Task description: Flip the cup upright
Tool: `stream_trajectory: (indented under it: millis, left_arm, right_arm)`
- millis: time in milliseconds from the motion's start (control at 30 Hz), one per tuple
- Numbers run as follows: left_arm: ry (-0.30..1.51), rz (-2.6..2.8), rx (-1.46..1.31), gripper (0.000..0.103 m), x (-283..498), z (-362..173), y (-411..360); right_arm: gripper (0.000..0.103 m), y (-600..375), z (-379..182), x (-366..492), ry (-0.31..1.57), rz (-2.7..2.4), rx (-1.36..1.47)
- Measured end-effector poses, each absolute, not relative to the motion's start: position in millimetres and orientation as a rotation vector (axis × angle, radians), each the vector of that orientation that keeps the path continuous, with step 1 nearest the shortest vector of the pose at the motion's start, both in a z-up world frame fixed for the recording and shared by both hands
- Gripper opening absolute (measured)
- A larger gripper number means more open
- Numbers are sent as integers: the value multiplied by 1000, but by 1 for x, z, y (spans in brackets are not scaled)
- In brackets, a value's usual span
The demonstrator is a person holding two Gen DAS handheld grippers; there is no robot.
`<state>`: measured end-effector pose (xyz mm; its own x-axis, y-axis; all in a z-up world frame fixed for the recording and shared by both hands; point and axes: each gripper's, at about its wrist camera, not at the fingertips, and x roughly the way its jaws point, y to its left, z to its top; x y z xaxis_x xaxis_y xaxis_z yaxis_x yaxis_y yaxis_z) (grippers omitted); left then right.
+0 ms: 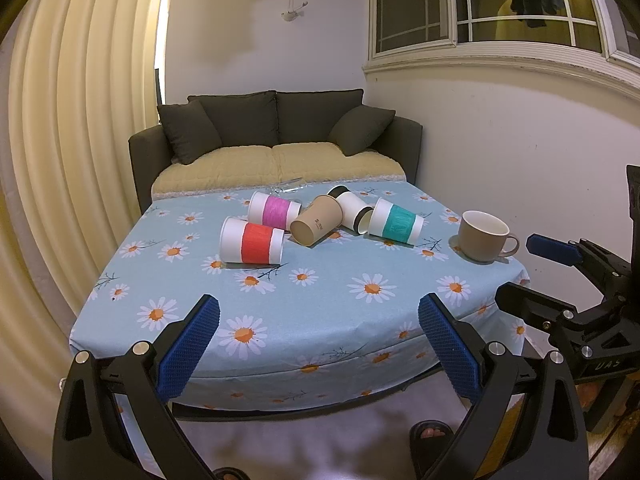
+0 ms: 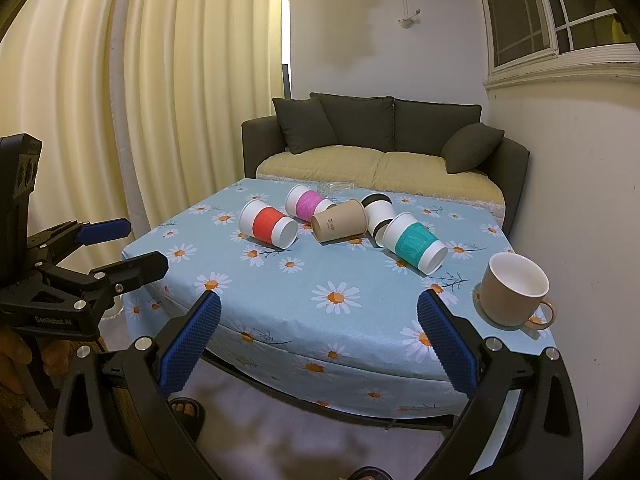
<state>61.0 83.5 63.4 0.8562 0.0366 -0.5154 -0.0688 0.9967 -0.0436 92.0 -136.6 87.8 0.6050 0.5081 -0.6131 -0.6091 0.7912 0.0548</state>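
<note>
Several paper cups lie on their sides mid-table: a red-banded cup [image 1: 251, 242] [image 2: 269, 229], a pink-banded cup [image 1: 273, 210] [image 2: 306, 203], a plain brown cup [image 1: 317, 220] [image 2: 340, 220], a white cup with black bands [image 1: 353, 210] [image 2: 379, 213] and a teal-banded cup [image 1: 396, 221] [image 2: 415, 242]. A beige mug [image 1: 484, 235] [image 2: 513, 294] stands upright at the right edge. My left gripper [image 1: 319, 311] and right gripper [image 2: 319, 308] are open and empty, held off the table's near edge, well short of the cups.
The table [image 1: 328, 312] [image 2: 332, 336] wears a blue daisy cloth. A dark sofa [image 1: 276, 136] [image 2: 384, 140] stands behind it, curtains at left, wall at right. Clear plastic [image 1: 290, 187] lies at the far edge. A sandalled foot [image 1: 432, 436] shows below.
</note>
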Motion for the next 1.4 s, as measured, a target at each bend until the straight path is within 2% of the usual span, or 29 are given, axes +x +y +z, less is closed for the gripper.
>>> stream_trajectory:
  millis: [333,567,967,1400]
  left_arm:
    - [560,48,-92,97,53,70,79]
    - [617,75,-194,97,72,80,103]
    - [877,167,-542,97,177,71,170]
    - [1007,427,-846,97,269,73,210]
  right_arm:
    - [98,-132,82,97,687,649,-176]
    - [98,-117,79,127,733,661,-207]
    - [98,-77,60,205,811,688,-231]
    - [98,-57,36,256,821,722,-218]
